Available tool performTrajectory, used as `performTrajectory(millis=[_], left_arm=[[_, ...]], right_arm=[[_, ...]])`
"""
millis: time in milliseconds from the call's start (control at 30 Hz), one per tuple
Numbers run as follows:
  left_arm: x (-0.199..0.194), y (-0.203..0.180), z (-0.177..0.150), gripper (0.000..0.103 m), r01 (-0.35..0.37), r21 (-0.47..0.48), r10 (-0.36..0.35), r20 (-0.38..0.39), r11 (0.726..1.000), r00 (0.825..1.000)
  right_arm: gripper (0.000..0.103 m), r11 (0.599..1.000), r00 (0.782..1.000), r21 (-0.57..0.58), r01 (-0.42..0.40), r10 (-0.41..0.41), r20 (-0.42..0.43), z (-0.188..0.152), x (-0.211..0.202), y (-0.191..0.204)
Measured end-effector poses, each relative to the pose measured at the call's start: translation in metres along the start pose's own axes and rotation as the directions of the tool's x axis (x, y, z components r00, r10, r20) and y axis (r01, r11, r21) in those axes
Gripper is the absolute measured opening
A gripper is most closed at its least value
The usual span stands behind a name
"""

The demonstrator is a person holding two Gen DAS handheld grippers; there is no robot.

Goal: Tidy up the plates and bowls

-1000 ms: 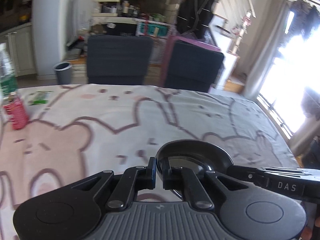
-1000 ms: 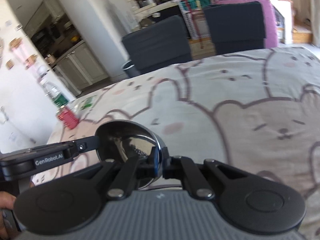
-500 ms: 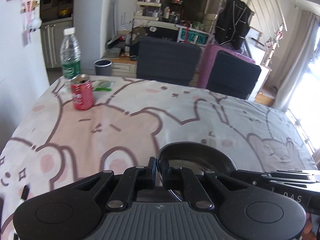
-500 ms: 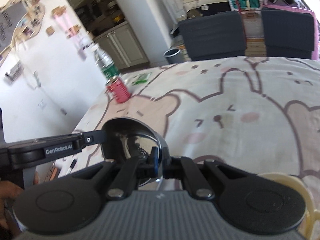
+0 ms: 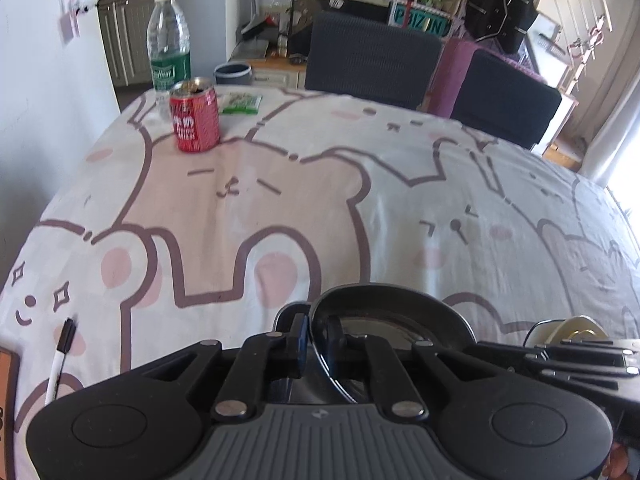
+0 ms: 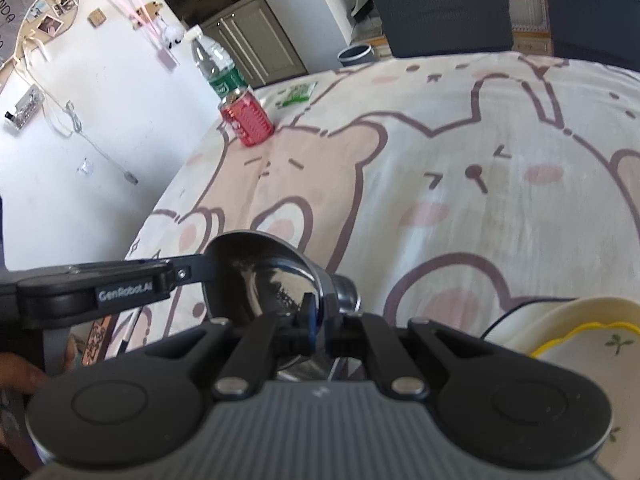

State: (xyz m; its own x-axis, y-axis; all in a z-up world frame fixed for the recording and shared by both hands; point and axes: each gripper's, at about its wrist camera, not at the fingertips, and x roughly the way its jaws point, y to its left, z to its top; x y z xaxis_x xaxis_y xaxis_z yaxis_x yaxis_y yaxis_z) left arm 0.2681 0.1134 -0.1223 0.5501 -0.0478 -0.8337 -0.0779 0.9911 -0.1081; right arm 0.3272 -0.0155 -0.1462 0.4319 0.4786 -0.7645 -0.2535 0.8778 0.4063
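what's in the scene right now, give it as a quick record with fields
held item: steel bowl
left gripper: jaws opening, steel bowl rim between them
right gripper: jaws shut on steel bowl rim
beside the bowl: cream dish
far end of table: red can, water bottle
near edge: marker pen

"GenRobot.AI" stands in white on the left gripper (image 6: 208,272) arm, left of the right gripper's (image 6: 318,326) tips. Ahead, the red can (image 5: 195,120) reads "MILK".

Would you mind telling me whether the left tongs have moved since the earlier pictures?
Yes. The left tongs swung left toward the red can, now ahead of them.
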Motion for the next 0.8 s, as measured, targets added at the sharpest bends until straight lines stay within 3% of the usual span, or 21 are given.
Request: performTrajectory(millis=[400, 800], left_arm=[[0.024, 0.009, -0.002, 0.015, -0.041, 0.005, 0.042, -0.093, 0.999, 0.995], [0.035, 0.008, -0.001, 0.015, -0.027, 0.008, 0.028, -0.117, 1.000, 0.993]], right_arm=[[0.005, 0.999, 0.995, -0.046, 0.017, -0.022, -0.102, -0.013, 0.030, 0.015], [0.007, 0.998, 0.992, -0.041, 0.046, -0.050, -0.118, -0.014, 0.039, 0.015]])
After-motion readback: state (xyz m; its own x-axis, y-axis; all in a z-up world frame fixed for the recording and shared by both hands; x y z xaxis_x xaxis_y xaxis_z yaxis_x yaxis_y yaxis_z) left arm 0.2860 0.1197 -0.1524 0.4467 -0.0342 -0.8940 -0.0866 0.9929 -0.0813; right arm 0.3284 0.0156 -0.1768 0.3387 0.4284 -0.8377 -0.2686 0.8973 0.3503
